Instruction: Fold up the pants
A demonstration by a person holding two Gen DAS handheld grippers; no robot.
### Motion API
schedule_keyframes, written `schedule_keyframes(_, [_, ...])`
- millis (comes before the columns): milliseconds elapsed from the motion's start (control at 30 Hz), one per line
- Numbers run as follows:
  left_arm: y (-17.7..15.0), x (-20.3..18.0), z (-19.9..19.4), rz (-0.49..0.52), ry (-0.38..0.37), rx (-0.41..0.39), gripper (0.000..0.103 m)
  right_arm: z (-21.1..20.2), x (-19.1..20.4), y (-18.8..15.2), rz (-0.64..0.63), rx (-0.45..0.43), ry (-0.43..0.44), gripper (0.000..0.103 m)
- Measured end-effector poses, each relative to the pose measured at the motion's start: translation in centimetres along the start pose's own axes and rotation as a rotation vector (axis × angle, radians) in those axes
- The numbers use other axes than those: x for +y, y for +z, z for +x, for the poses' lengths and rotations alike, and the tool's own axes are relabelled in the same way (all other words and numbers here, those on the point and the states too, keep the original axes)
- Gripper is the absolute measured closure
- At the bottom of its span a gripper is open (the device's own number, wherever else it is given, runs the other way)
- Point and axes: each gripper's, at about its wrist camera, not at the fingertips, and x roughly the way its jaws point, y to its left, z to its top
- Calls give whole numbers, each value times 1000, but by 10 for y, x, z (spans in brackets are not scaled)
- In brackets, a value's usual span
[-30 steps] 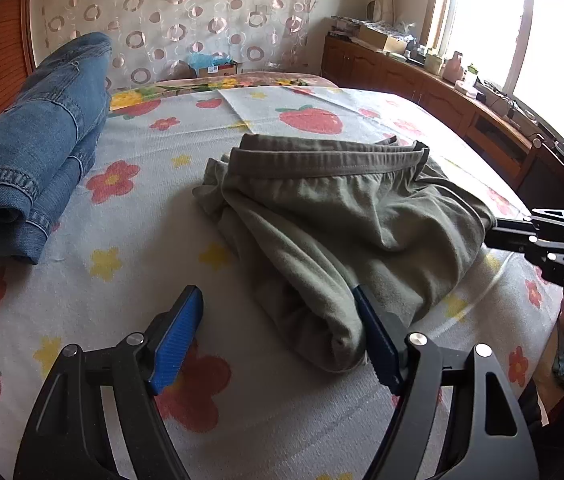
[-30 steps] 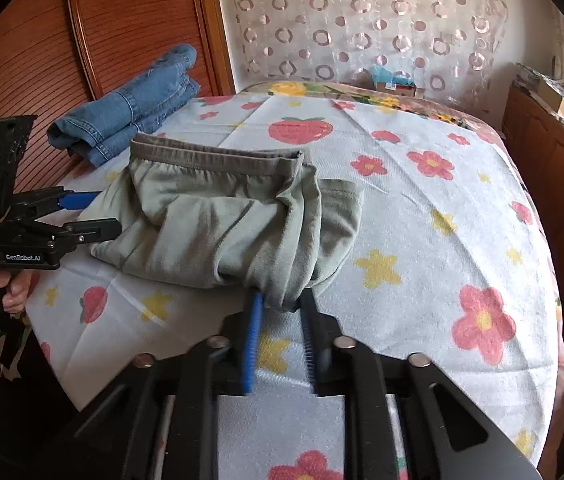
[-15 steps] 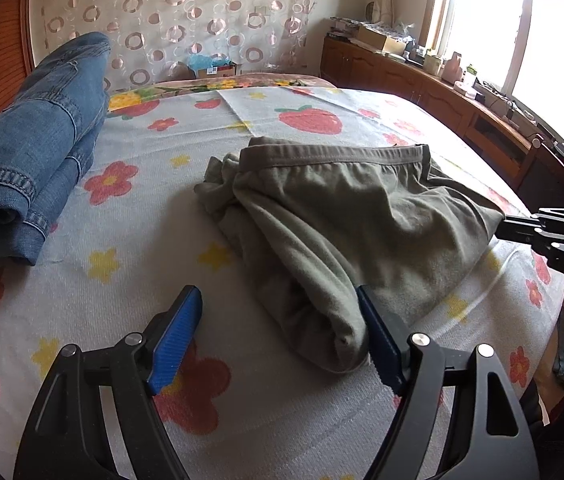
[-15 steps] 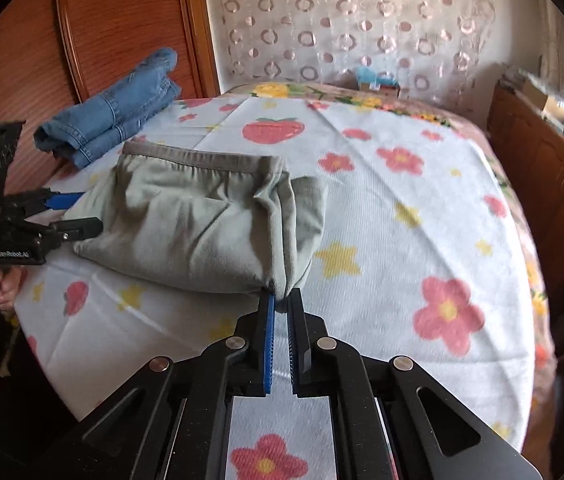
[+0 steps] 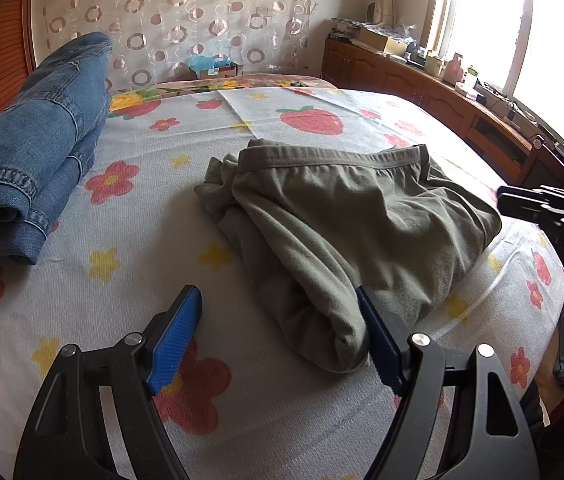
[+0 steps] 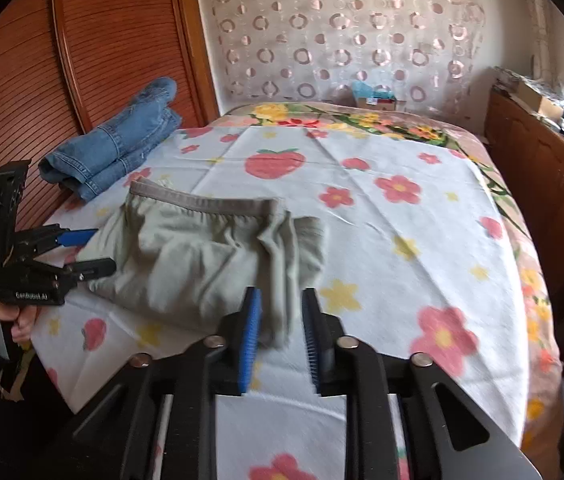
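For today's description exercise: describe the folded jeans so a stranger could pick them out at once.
Start at the bed with the flower-and-strawberry sheet. Along its edge by the wooden slatted panel lie the blue jeans, folded. Unlike the olive-green pants mid-bed, they are denim with visible stitched seams.

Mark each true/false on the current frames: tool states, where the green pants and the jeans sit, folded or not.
1. The left tool is open. True.
2. The right tool is clamped shut on the green pants. False: its jaws stand apart, with a corner of the pants between them.
3. The jeans lie folded by the wooden headboard, apart from the green pants. True.
4. The green pants lie spread flat at full length. False: they are bunched into a folded bundle with the waistband on the far side.
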Motion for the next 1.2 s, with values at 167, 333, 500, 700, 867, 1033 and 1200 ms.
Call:
schedule_keyframes(167, [0, 0, 0, 1, 0, 0, 24, 27, 6, 1, -25, 76, -8, 80])
schedule_keyframes(333, [0, 0, 0, 0, 0, 0, 24, 15, -5, -1, -11, 46, -43, 101])
schedule_keyframes(500, [0, 0, 0, 0, 0, -1, 24, 10, -14, -6, 7, 58, -48, 101])
schedule_keyframes(700, [0, 0, 0, 0, 0, -1, 24, 5, -13, -1, 31, 22, -20, 96])
schedule_keyframes(867, [0, 1, 0, -9, -6, 1, 24, 6, -14, 5, 22, -1, -30, 81])
schedule_keyframes(1033, [12, -5, -5, 16, 12, -14, 24, 26, -11, 19, -4, 3, -18, 77])
schedule_keyframes(1200, [33, -5, -5, 36, 29, -33, 24, 54, -5, 39, -31, 16, 0, 77])
